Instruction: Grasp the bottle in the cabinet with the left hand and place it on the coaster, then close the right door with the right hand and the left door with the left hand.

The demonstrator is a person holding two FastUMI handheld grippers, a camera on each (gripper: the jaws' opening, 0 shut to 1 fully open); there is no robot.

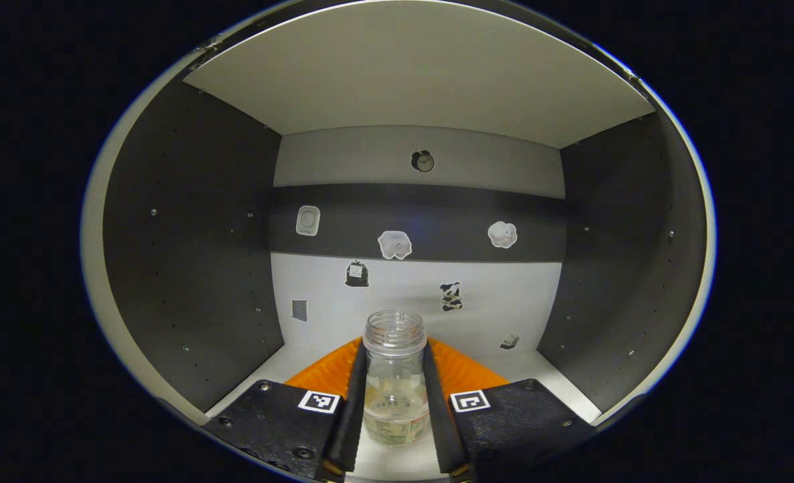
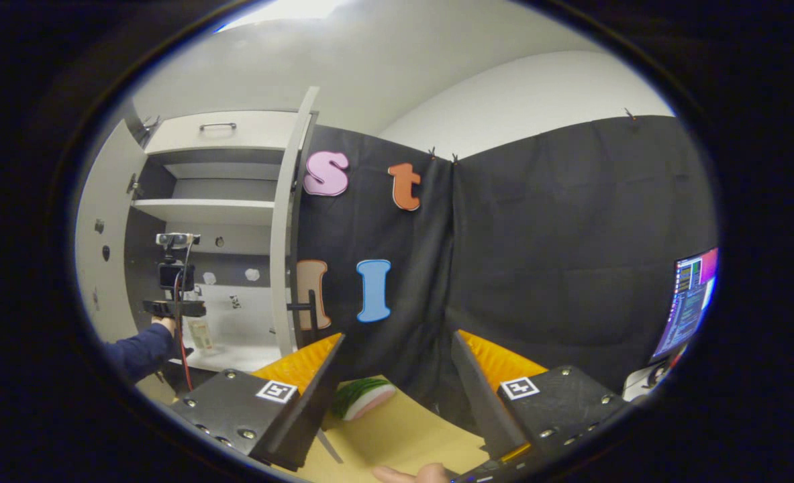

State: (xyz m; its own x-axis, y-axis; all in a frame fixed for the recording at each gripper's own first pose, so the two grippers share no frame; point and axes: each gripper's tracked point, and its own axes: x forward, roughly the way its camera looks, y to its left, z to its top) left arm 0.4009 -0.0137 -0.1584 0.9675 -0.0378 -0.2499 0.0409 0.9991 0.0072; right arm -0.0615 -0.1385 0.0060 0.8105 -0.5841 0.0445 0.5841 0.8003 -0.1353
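In the left gripper view, a clear uncapped bottle (image 1: 395,386) with a little liquid stands upright on the cabinet's lower shelf (image 1: 537,369). My left gripper (image 1: 394,402) is shut on it, both fingers pressed against its sides. In the right gripper view, the left gripper (image 2: 175,307), held by a hand in a dark blue sleeve (image 2: 138,349), reaches into the cabinet at the bottle (image 2: 201,334). My right gripper (image 2: 397,396) stands open above the tan table (image 2: 403,436), with the green and pink coaster (image 2: 363,397) just beyond its left finger.
Both cabinet doors stand open: the left door (image 2: 101,235) and the right door (image 2: 289,228) with its dark handle (image 2: 305,307). Stickers dot the cabinet's back wall (image 1: 417,221). A lit monitor (image 2: 692,302) is at far right. A fingertip (image 2: 410,473) shows at the bottom.
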